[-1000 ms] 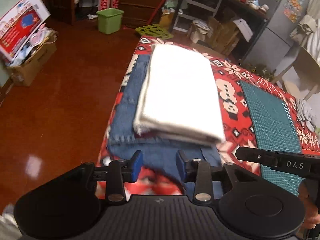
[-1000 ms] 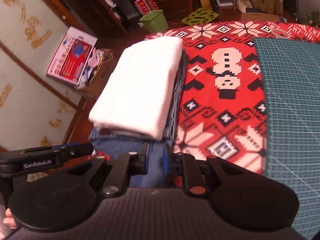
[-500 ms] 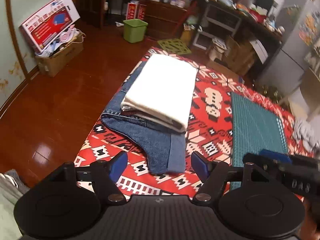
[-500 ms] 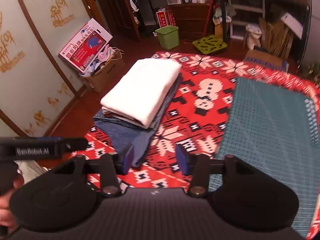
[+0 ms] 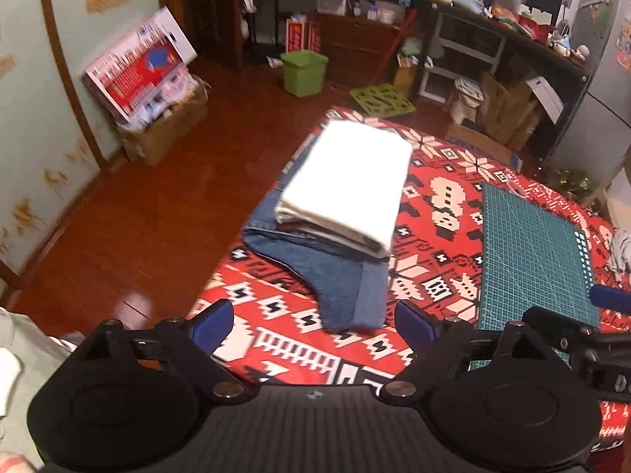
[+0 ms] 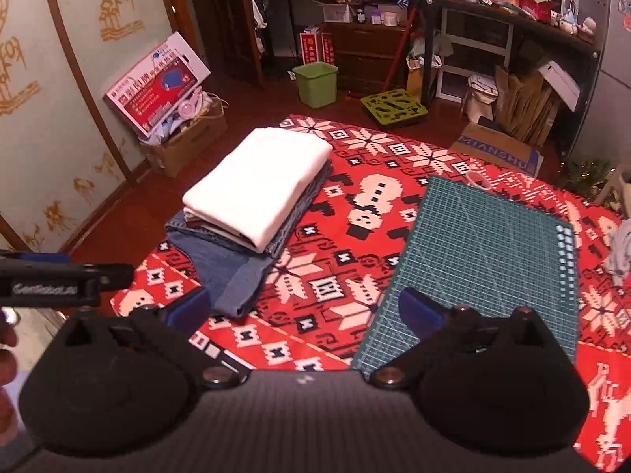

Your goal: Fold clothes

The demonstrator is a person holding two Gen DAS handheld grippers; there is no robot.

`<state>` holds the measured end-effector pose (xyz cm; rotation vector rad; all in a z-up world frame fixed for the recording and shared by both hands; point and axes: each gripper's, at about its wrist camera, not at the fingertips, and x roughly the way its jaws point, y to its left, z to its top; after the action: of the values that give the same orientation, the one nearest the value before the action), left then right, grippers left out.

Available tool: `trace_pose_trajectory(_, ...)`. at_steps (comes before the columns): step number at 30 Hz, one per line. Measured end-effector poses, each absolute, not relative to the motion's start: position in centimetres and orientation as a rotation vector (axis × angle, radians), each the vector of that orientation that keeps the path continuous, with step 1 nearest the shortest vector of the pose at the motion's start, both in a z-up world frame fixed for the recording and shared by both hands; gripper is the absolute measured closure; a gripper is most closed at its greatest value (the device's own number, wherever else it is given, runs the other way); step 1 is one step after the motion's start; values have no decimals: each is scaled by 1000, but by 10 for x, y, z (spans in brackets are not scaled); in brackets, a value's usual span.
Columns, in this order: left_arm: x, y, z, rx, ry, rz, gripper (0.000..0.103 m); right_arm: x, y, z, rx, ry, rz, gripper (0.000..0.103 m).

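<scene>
A folded white cloth (image 5: 347, 181) (image 6: 256, 181) lies on top of folded blue jeans (image 5: 335, 280) (image 6: 228, 268) at the left end of a red patterned table cover (image 5: 434, 213) (image 6: 355, 236). One jeans leg sticks out toward me from under the white cloth. My left gripper (image 5: 313, 321) hangs above and short of the jeans, its jaws still opening with nothing between them. My right gripper (image 6: 303, 309) is also raised and back from the pile, jaws still opening and empty. Each gripper shows at the edge of the other's view.
A green cutting mat (image 5: 532, 252) (image 6: 481, 260) lies on the cover to the right of the pile. A light crumpled garment (image 6: 619, 248) sits at the table's far right edge. Beyond are wooden floor, a green bin (image 6: 315, 82), cardboard boxes (image 6: 185, 138) and cluttered shelves.
Both grippers went from nearly shut, close over the jeans, to wide apart, and pulled up and back. The pile now looks smaller and farther away; the clothes lie still.
</scene>
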<state>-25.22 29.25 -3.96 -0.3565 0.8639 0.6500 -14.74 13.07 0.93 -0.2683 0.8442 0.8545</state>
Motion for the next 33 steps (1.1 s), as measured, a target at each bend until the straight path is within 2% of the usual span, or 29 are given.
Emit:
trace_pose_trajectory(2,-260,285,-32,-352,867,663,7,-152,127,15,-268,848,846,1)
trace_pose_trajectory(7,-278,270,-16,-333,856,710,5,-167,117,28,-274,852,816,1)
trace_pose_trajectory(33,-306,244,-4,-336,814,744,6,-204,111,45,-294,884,822,1)
